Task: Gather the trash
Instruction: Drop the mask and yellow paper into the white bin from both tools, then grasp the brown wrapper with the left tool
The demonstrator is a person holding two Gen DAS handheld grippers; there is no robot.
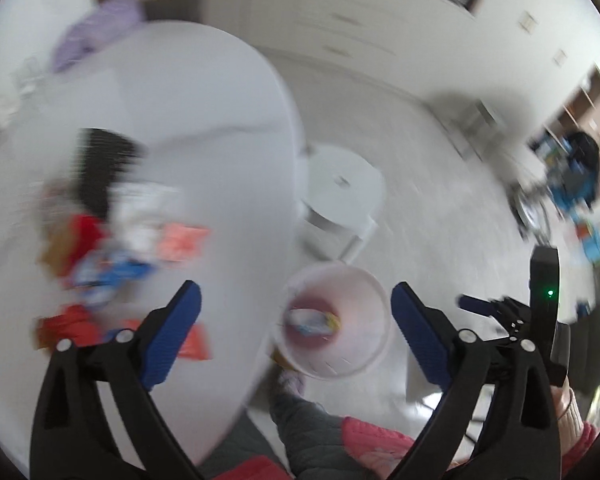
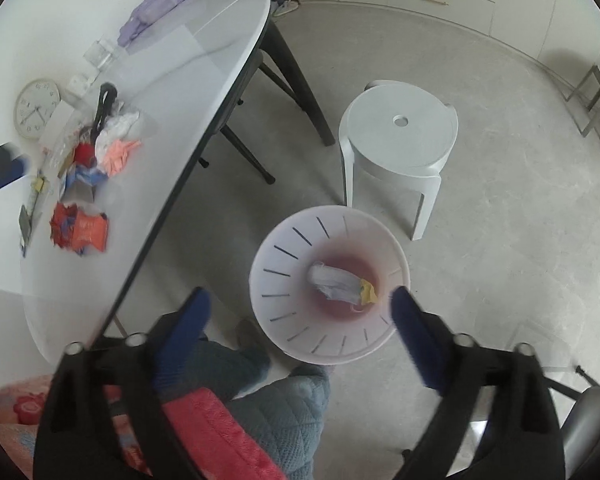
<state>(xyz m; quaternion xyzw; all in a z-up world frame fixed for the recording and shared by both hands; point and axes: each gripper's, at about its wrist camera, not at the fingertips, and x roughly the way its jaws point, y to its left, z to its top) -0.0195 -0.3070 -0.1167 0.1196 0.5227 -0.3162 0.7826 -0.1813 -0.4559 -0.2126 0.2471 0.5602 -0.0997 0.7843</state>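
Note:
A pale, slotted round bin [image 2: 278, 246] stands on the floor beside the white table [image 2: 180, 80]. A white mask and a yellow scrap [image 2: 336, 282] lie at its bottom. My right gripper [image 2: 300, 302] hovers right above it, open and empty. In the blurred left wrist view my left gripper [image 1: 296, 306] is also open and empty, straddling the table edge [image 1: 260, 240] and the bin [image 1: 364, 280]. A pile of wrappers and crumpled paper [image 2: 100, 152] sits on the table, with red wrappers [image 2: 80, 228] nearer. The same pile [image 1: 112, 248] lies left of my left gripper.
A white plastic stool [image 2: 400, 136] stands just beyond the bin. On the table are a wall clock [image 2: 36, 108], a glass [image 2: 100, 54] and a purple pouch [image 2: 156, 4]. A person's quilted trouser legs [image 2: 284, 400] are below the bin. Black table legs [image 2: 292, 64] stand under the table.

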